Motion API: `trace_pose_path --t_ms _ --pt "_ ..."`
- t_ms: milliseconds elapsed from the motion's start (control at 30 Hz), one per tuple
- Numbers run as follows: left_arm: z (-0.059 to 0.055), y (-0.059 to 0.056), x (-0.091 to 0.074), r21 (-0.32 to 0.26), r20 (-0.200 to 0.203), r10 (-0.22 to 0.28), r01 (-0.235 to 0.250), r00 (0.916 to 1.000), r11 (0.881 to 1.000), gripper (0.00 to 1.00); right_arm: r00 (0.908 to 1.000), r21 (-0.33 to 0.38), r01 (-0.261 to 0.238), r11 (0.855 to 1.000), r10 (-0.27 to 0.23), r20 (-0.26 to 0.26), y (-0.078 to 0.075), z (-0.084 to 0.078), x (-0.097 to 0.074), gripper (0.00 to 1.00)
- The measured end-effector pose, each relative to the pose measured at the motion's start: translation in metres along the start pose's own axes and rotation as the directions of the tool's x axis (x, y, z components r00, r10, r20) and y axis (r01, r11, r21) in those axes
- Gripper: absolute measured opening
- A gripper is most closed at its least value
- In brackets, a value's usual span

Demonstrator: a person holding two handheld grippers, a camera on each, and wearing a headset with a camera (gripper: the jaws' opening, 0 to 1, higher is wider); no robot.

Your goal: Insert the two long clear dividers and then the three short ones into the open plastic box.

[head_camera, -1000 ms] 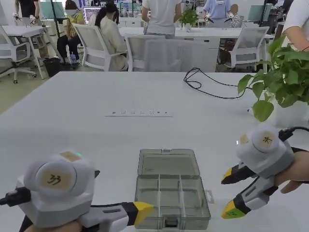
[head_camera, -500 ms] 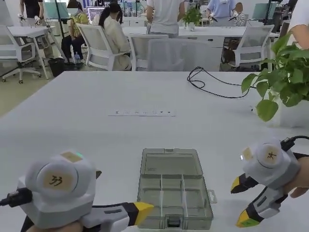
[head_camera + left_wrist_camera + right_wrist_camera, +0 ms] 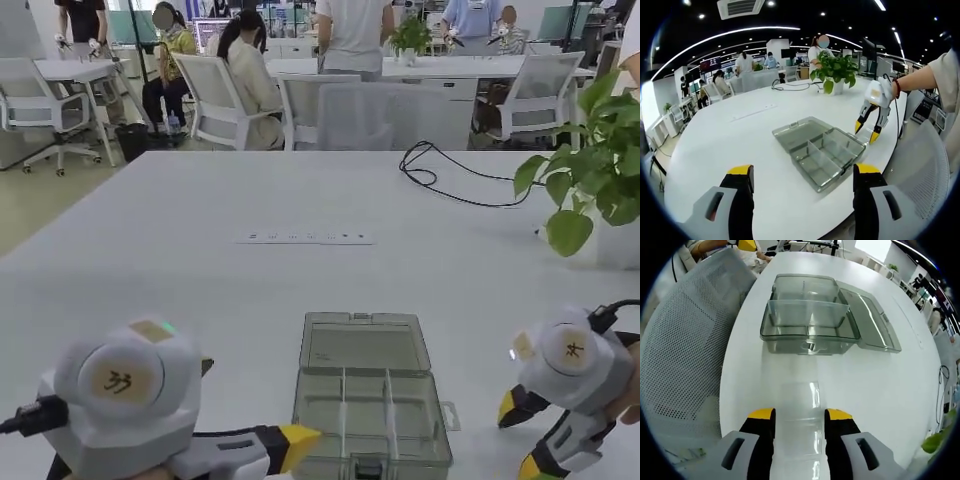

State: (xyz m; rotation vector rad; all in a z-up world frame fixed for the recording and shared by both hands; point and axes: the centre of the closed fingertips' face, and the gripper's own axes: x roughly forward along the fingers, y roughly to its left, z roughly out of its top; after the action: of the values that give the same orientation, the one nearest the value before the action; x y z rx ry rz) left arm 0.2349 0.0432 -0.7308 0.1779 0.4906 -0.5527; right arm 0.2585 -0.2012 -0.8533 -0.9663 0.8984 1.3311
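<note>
Jaws of our left gripper [image 3: 800, 172] gape empty before the open plastic box [image 3: 318, 410]; we see our right gripper [image 3: 799, 415] unclenched over clear dividers [image 3: 799, 392] lying on the table [image 3: 200, 270].

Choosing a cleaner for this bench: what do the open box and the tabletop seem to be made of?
The box looks like hard, glossy, grey-tinted transparent plastic: the table shows through its walls and its edges catch light. The tabletop looks like smooth white laminate or painted board with a slight sheen, faintly mirroring the box; its core cannot be told.
</note>
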Motion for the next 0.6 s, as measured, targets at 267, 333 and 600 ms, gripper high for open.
trace_pose_path --t_ms 267,333,600 --pt "0.0006 0.0000 -0.0003 0.007 -0.004 0.003 -0.003 1.0000 1.000 0.82 0.9996 0.019 -0.029 0.999 0.029 0.006 0.0022 -0.0012 0.0011 0.37" --pt "0.0010 0.0004 -0.0006 0.009 -0.004 0.004 -0.004 1.0000 1.000 0.82 0.9996 0.023 -0.027 0.999 0.027 0.010 0.0019 -0.0013 0.0010 0.36" --pt "0.0020 -0.0010 -0.0030 0.006 0.005 0.004 -0.004 1.0000 1.000 0.82 0.9993 0.059 -0.012 0.998 0.010 0.036 0.0001 -0.0011 0.0003 0.33"
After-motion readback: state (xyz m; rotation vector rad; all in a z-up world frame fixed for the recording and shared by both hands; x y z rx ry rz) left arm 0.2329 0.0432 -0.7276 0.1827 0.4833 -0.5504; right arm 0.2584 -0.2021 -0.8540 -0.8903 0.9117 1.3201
